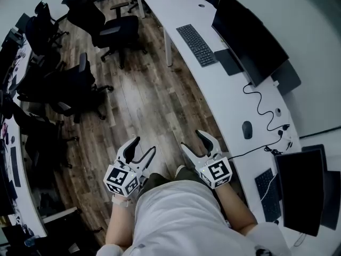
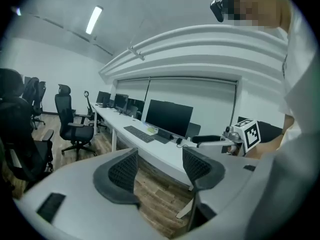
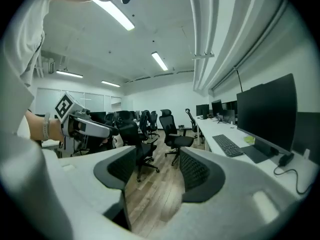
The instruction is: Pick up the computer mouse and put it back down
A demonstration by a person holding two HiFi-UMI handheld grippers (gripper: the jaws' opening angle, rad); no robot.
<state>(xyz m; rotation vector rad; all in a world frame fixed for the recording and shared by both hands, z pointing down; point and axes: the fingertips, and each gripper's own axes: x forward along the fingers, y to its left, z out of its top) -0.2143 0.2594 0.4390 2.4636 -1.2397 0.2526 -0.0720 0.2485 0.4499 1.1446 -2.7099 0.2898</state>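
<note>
- Black office chairs (image 1: 112, 28) stand on the wooden floor (image 1: 144, 100) at the left of the head view.
- The left gripper (image 1: 145, 144) is held in the air over the floor in front of the person. Its jaws are wide apart with nothing between them; its own view (image 2: 160, 166) shows only floor and desk past them.
- The right gripper (image 1: 192, 139) hovers just beside it, nearer the desk edge. Its jaws are also spread wide and empty (image 3: 157, 169).
- The computer mouse (image 1: 246, 129) lies on the white desk (image 1: 213, 89), to the right of the right gripper and apart from it, with a black cable (image 1: 261, 108) curling near it.
- Farther along the desk are a keyboard (image 1: 196, 44) and a dark monitor (image 1: 248, 36).
</note>
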